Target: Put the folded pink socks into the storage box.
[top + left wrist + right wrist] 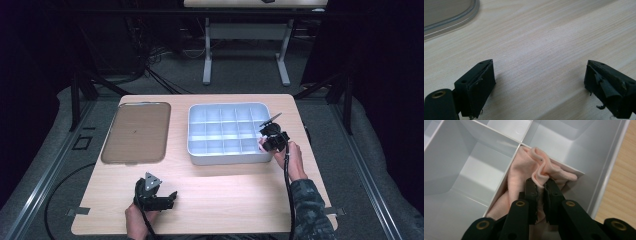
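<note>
At the near edge of the wooden surface (225, 195), the left hand-held gripper (156, 196) rests low over bare wood, held in the person's left hand (136, 220). In the left gripper view its jaws stand wide apart with only wood grain between them, and the rim of a flat tray (454, 20) shows at the upper left. Farther in, the right hand-held gripper (541, 188) reaches into a compartment at the right end of the white divided box (200, 150). Its jaws are pinched tight on a fold of pale pink cloth (524, 170), which lies bunched inside that compartment against the dividers. The brown tray (136, 132) lies to the left of the box, apart from it.
</note>
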Demonstrator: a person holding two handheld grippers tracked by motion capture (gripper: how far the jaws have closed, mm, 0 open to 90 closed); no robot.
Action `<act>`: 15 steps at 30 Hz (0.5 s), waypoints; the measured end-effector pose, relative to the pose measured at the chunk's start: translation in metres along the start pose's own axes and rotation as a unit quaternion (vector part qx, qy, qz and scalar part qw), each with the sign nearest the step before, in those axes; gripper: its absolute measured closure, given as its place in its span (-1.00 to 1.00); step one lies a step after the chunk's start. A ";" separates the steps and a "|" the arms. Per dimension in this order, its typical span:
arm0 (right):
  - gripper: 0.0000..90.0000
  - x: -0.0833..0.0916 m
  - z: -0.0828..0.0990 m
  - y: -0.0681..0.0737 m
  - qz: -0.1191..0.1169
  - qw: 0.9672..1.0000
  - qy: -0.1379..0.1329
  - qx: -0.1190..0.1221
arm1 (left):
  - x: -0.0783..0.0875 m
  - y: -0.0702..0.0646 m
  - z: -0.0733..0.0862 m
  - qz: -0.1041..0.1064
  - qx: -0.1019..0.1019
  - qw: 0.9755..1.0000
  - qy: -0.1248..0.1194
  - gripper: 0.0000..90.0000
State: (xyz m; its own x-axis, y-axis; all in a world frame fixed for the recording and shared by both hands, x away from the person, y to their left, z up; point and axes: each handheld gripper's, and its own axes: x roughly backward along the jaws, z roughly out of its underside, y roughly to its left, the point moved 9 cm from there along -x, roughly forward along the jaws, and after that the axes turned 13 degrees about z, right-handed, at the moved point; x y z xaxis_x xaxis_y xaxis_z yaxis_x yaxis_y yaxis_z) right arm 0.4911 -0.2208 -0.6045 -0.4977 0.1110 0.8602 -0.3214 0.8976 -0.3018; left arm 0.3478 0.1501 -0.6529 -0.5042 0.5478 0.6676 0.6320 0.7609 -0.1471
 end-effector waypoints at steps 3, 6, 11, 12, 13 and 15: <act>0.79 0.002 0.000 -0.001 -0.002 1.000 -0.001 -0.002 | 0.000 0.000 0.000 0.000 0.000 1.000 0.000 -0.79; 0.71 0.006 0.000 -0.002 -0.015 1.000 -0.014 -0.009 | 0.000 0.000 0.000 0.000 0.000 1.000 0.000 -0.79; 0.50 0.021 -0.004 -0.004 -0.021 0.998 -0.053 -0.027 | 0.000 0.000 0.000 0.000 0.000 1.000 0.000 -0.79; 0.43 0.024 -0.005 -0.004 -0.027 0.998 -0.056 -0.028 | 0.000 0.000 0.000 0.000 0.000 1.000 0.000 -0.79; 0.38 0.028 -0.006 -0.006 -0.026 0.997 -0.065 -0.031 | 0.000 0.000 0.000 0.000 0.000 1.000 0.000 -0.79; 0.23 0.036 -0.007 -0.006 -0.035 0.996 -0.078 -0.036 | 0.000 0.000 0.000 0.000 0.000 1.000 0.000 -0.79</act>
State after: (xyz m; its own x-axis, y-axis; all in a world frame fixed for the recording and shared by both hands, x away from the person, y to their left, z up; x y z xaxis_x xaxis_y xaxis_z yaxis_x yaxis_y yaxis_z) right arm 0.4805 -0.2193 -0.5695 -0.5977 -0.0159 0.8016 -0.3032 0.9300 -0.2076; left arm 0.3478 0.1500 -0.6530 -0.5046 0.5481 0.6671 0.6318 0.7610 -0.1474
